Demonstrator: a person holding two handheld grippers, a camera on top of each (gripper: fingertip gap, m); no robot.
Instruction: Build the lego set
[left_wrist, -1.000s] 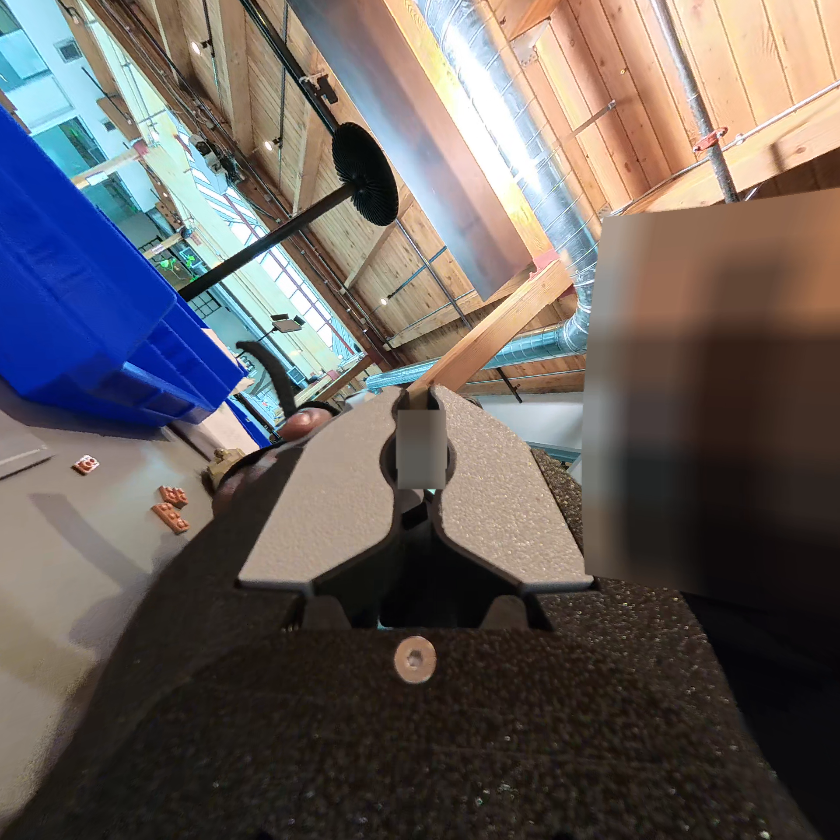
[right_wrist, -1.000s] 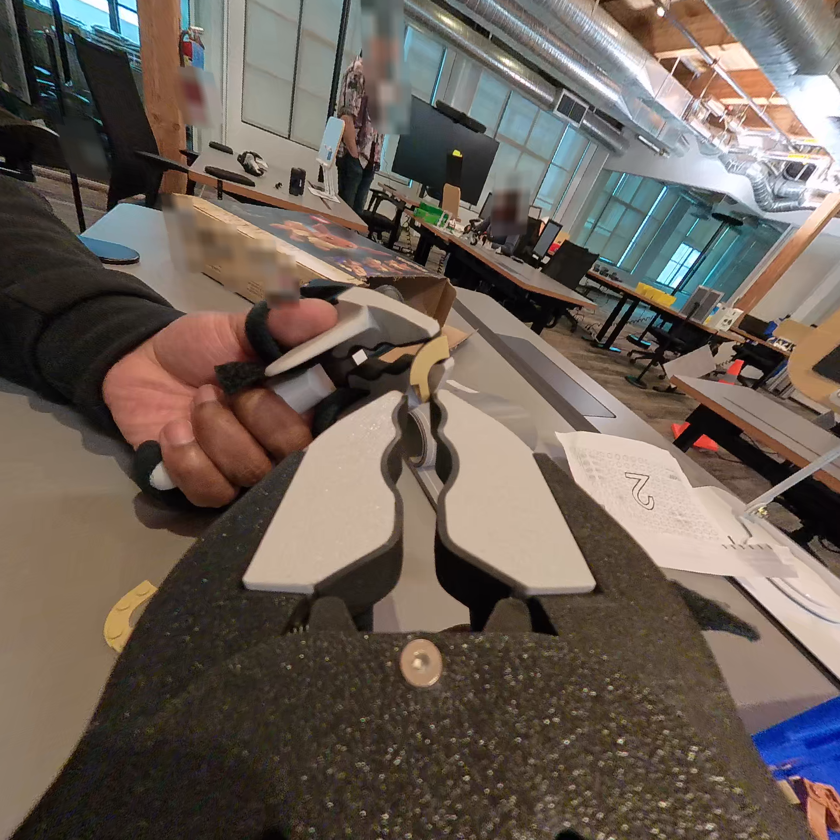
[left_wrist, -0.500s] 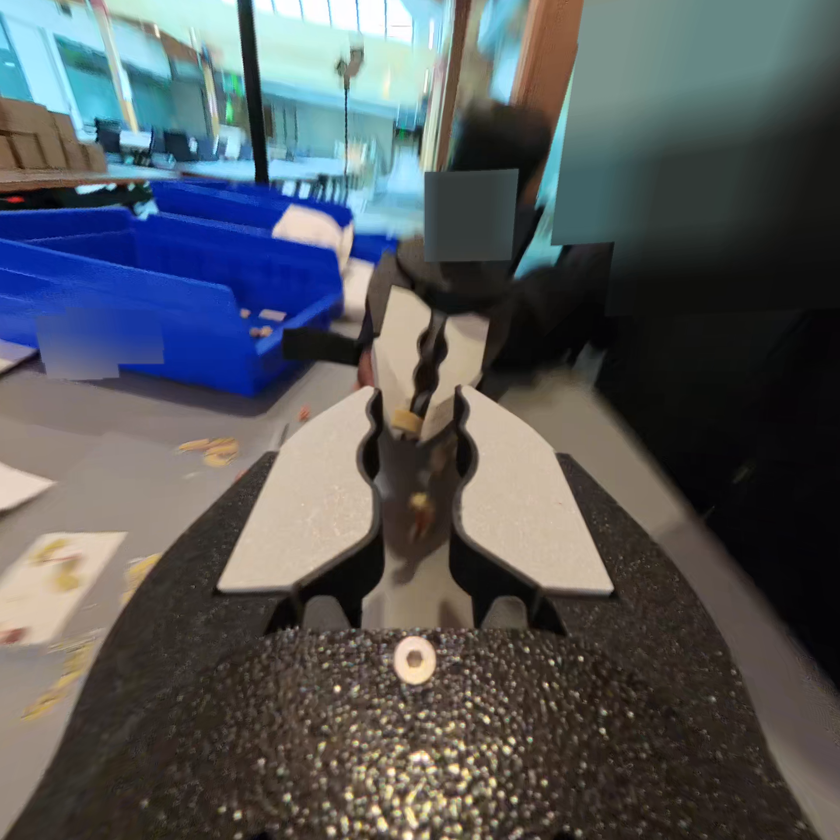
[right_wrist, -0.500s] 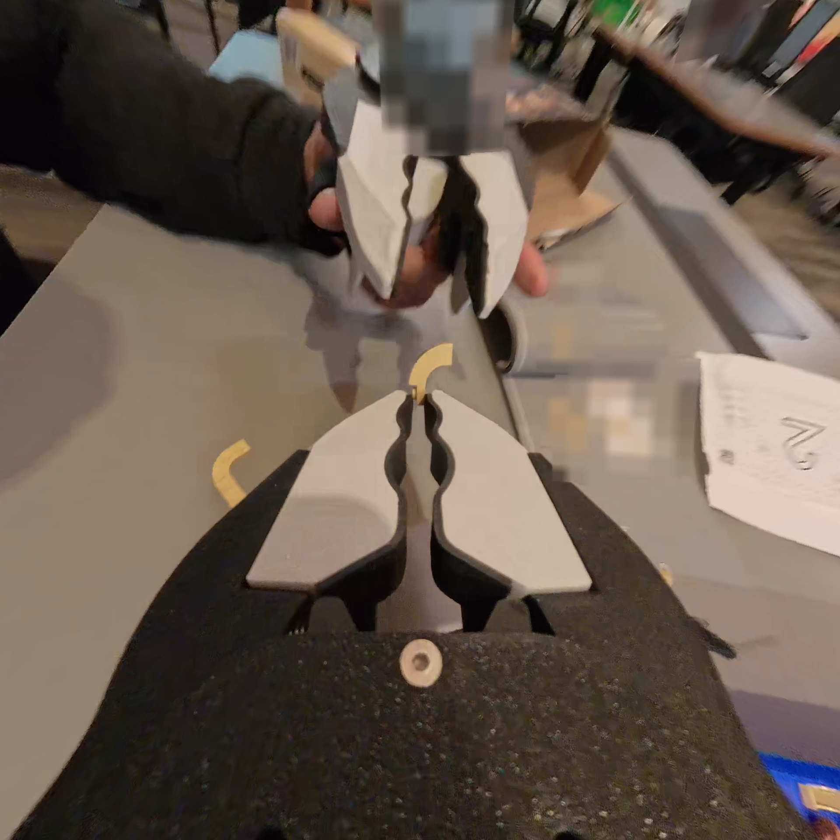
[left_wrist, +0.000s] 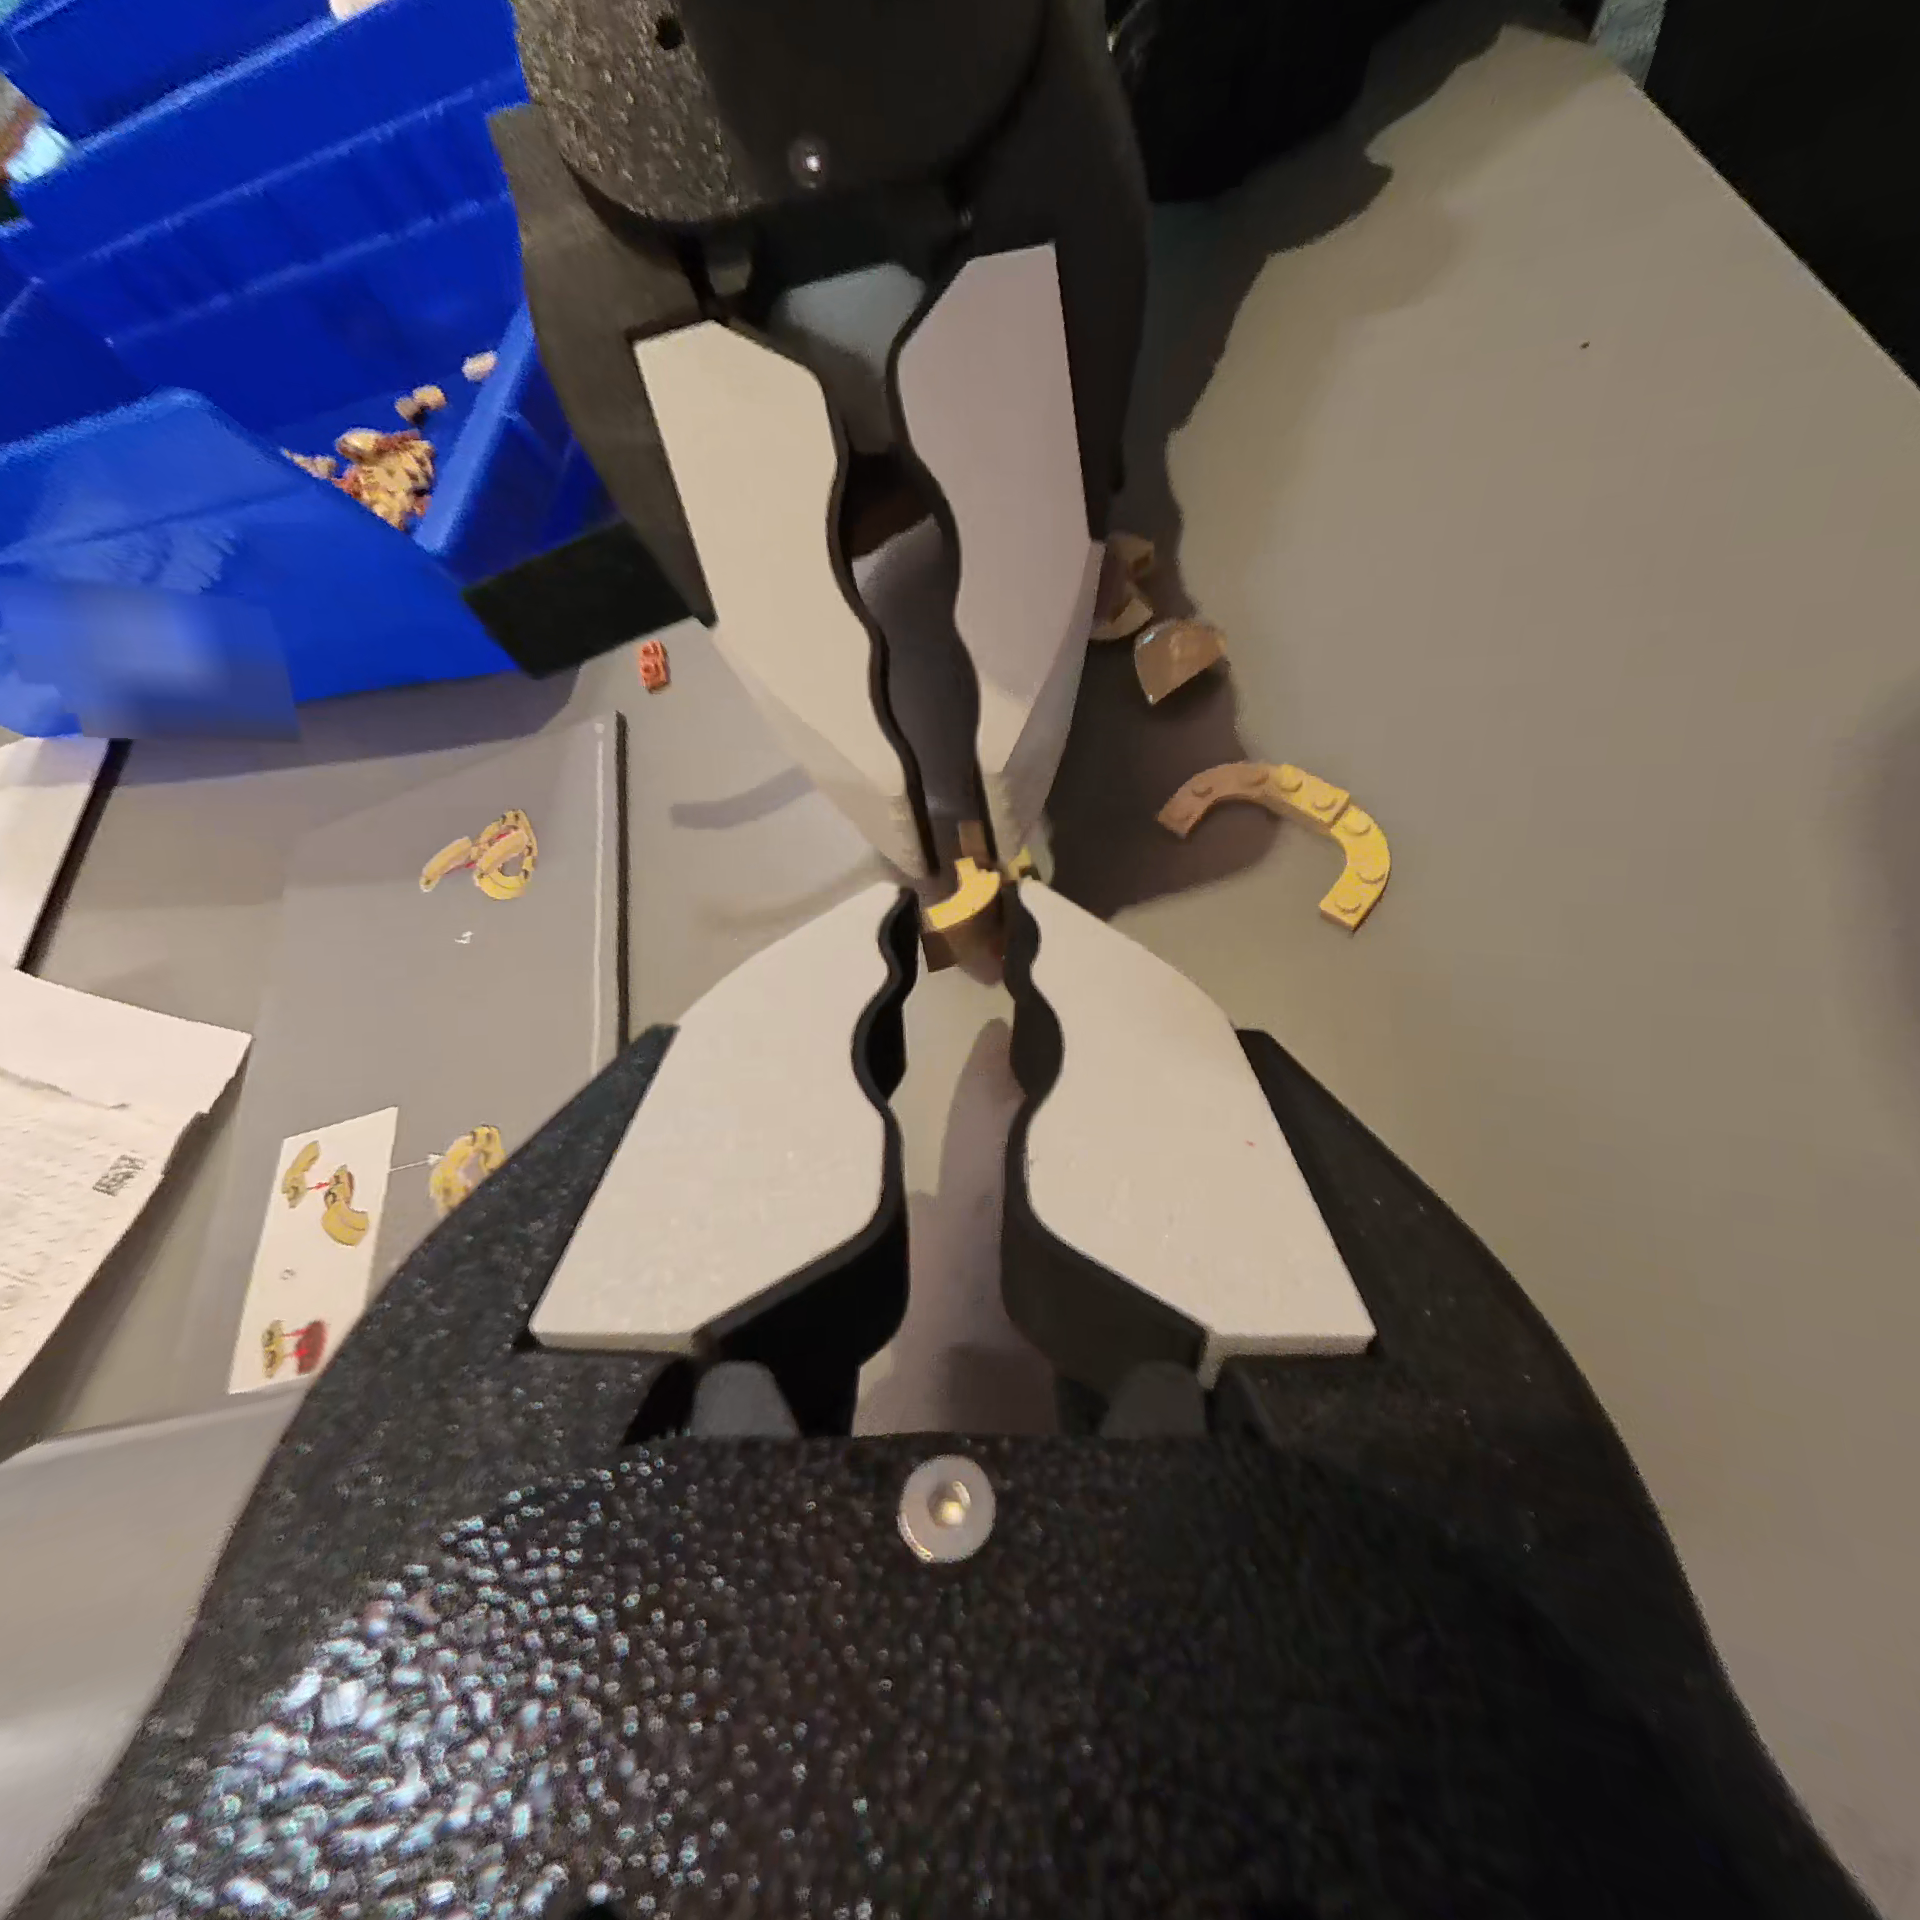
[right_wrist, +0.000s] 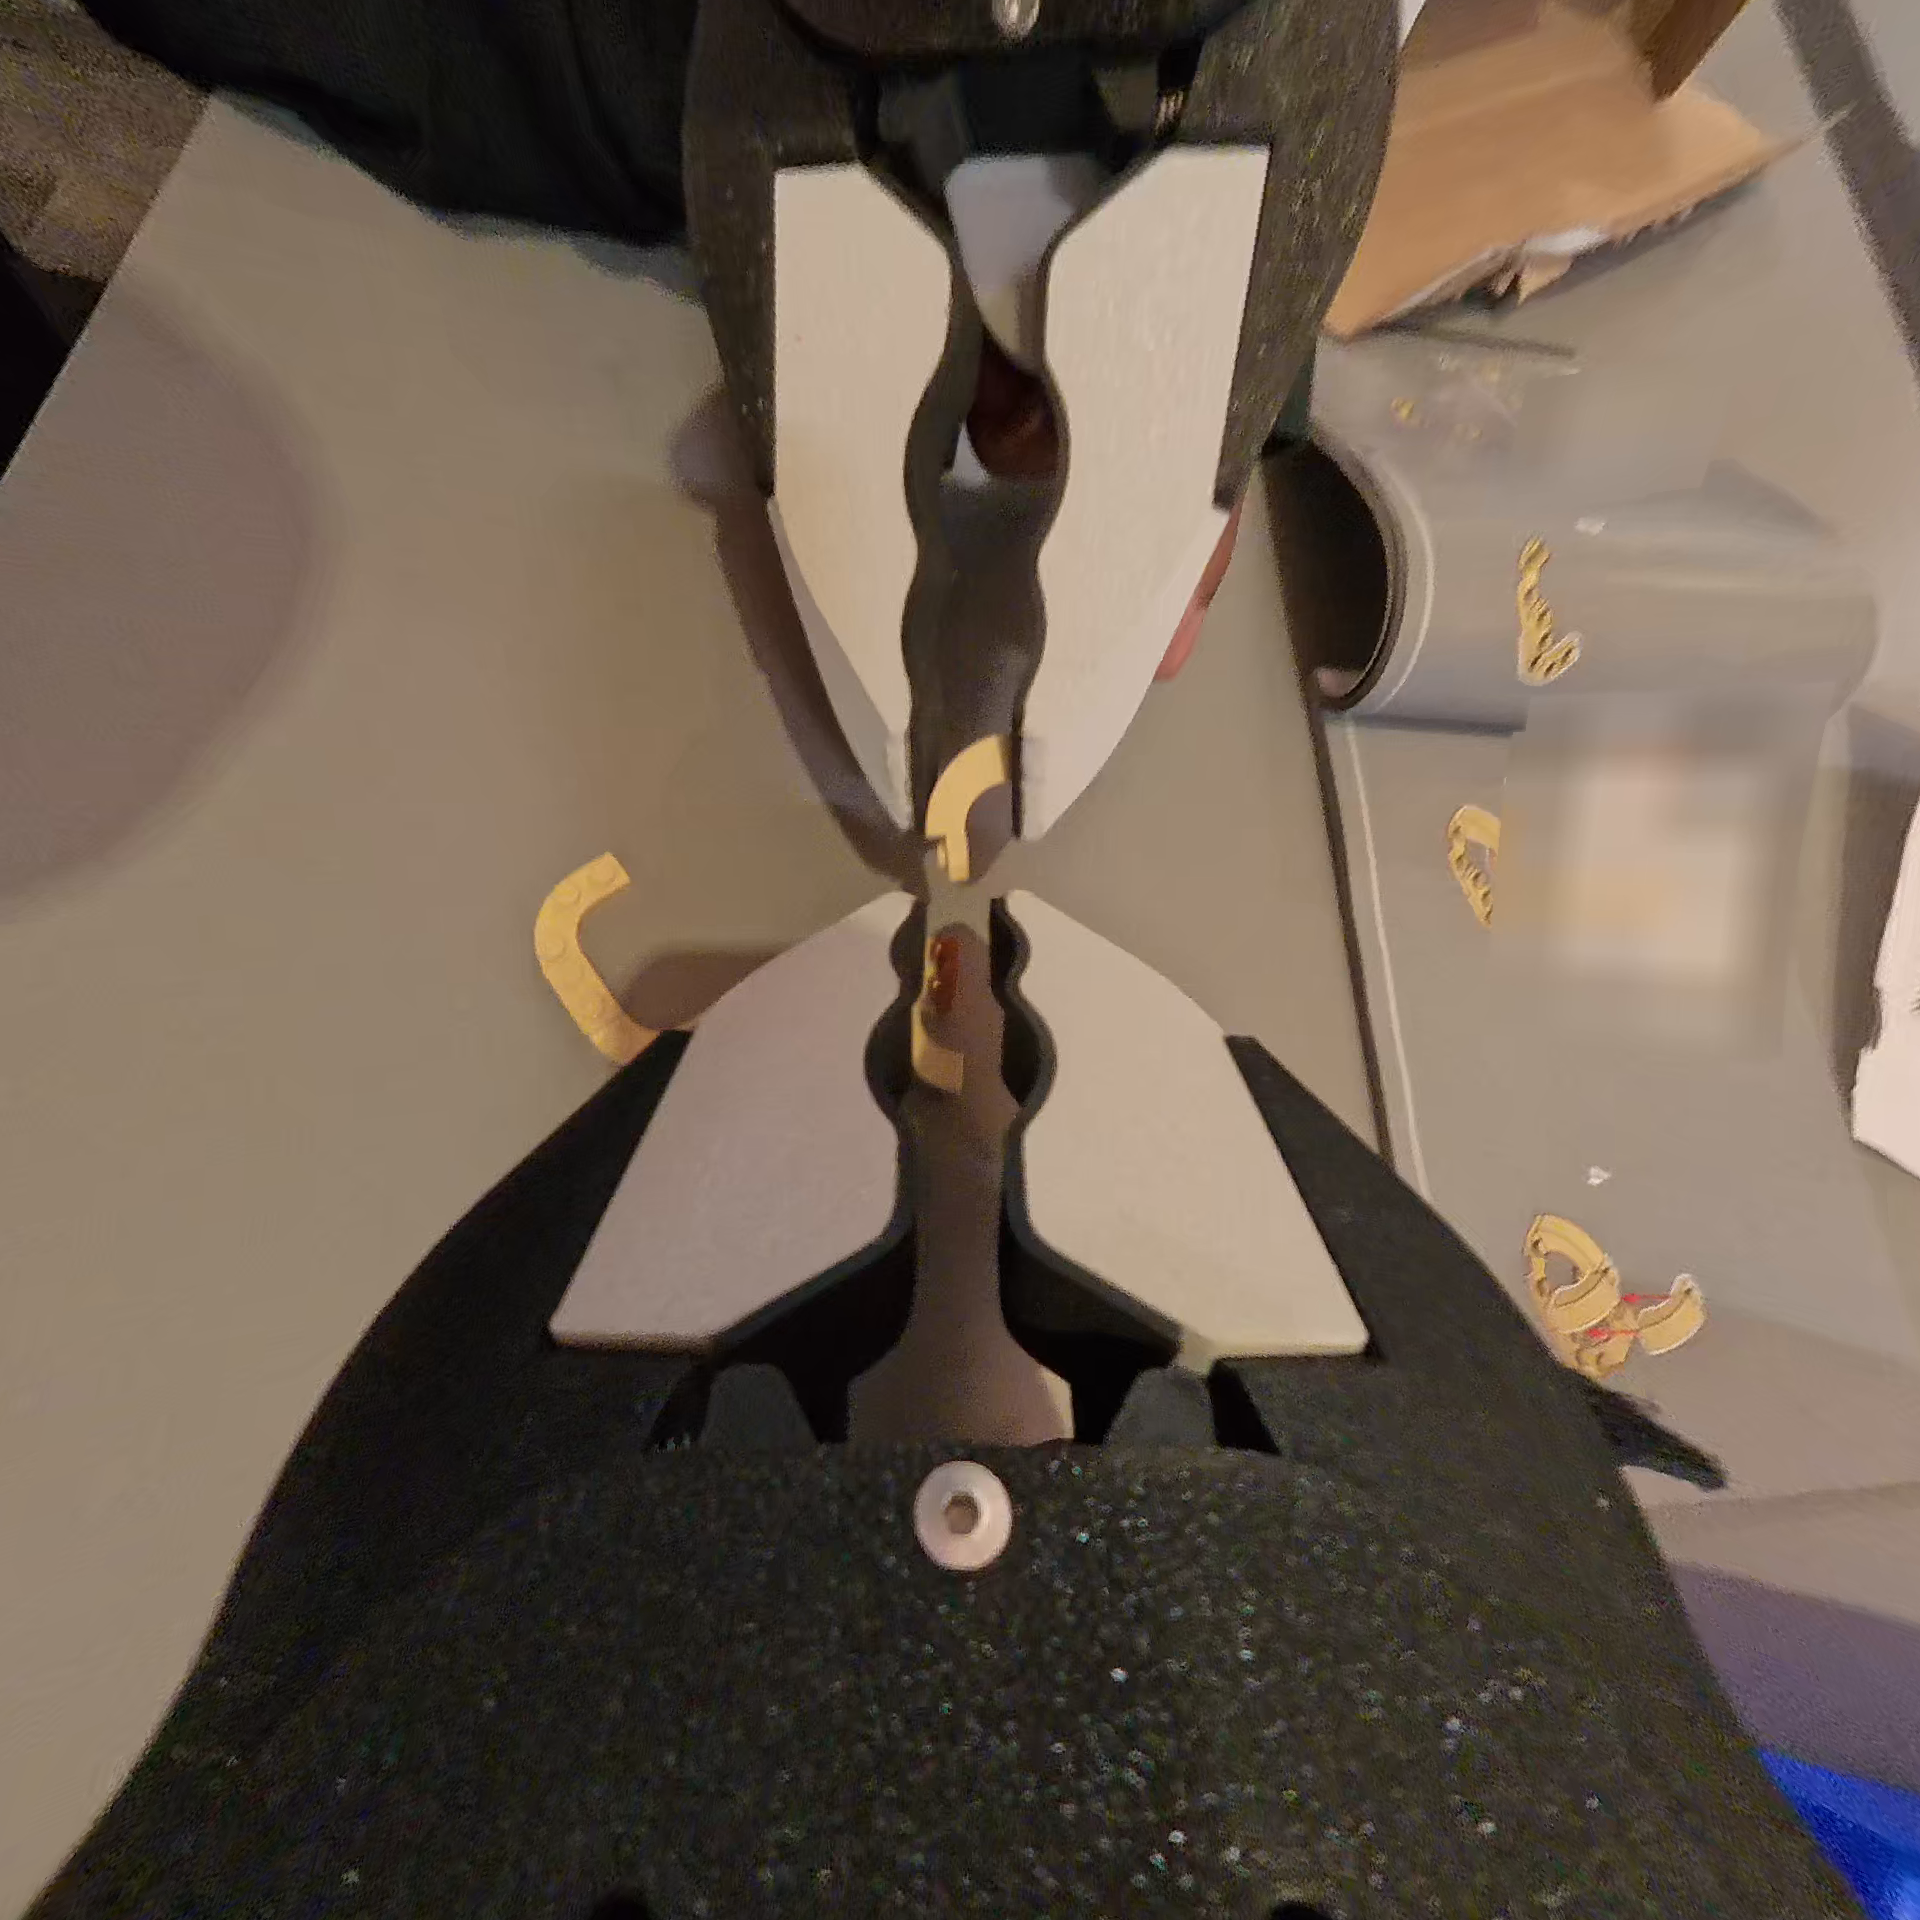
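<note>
In the left wrist view my left gripper (left_wrist: 961, 902) is shut on a tan curved lego piece (left_wrist: 958, 896), just above the grey table (left_wrist: 1507, 727). My right gripper (left_wrist: 964, 840) comes from the far side, and its tips meet mine. In the right wrist view my right gripper (right_wrist: 954, 914) is shut on a tan piece with a red-brown part (right_wrist: 938, 1013). The left gripper (right_wrist: 966, 831) faces it and holds the tan curved piece (right_wrist: 961, 795). The two held pieces touch at the tips.
Loose tan curved pieces lie on the table (left_wrist: 1294, 821), (left_wrist: 1174, 655), (right_wrist: 577, 956). Blue bins (left_wrist: 260, 436) with small parts stand at the back left. An instruction booklet (left_wrist: 447, 997) and paper sheets (left_wrist: 94, 1122) lie at the left. A cardboard box (right_wrist: 1538, 156) is beyond. My two grippers' fingertips are within a few centimetres of each other.
Both grippers have swung down from pointing up into the room to pointing at the table. They have closed in tip to tip, bringing the two held tan pieces together.
</note>
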